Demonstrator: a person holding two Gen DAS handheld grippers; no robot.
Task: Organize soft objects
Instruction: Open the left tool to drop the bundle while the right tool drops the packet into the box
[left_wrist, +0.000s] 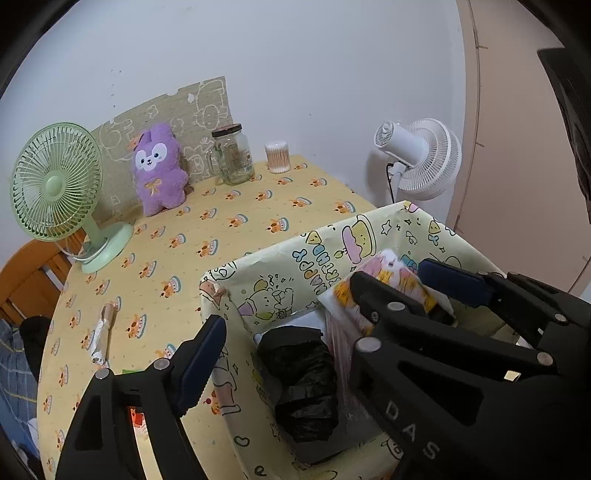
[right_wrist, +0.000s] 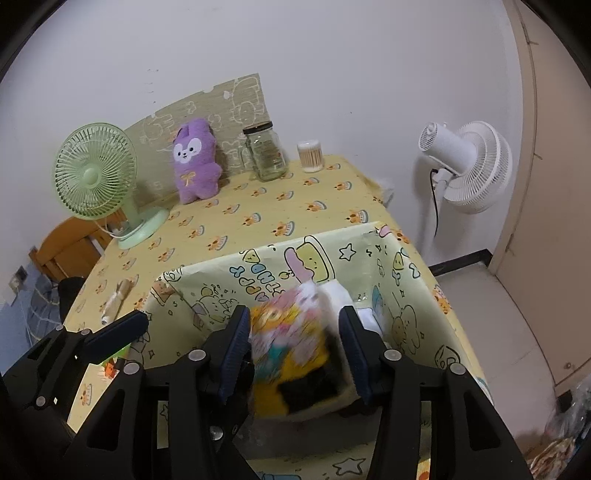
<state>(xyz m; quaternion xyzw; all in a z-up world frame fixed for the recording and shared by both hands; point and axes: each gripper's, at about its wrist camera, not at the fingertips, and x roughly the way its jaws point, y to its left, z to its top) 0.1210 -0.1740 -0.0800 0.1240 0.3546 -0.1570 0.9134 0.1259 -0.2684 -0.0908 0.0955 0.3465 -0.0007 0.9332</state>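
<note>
A cartoon-print storage box stands on the table's near right. My right gripper is open over the box, its jaws on either side of a blurred colourful soft packet that sits between them without being clamped. The right gripper also shows in the left wrist view. A black crumpled bundle lies in the box. My left gripper is open and straddles the box's left wall. A purple plush toy leans against the back board.
A green desk fan stands at the back left. A glass jar and a cotton-swab tub stand at the back. A white floor fan is beyond the table's right edge. A small wrapped roll lies at the left.
</note>
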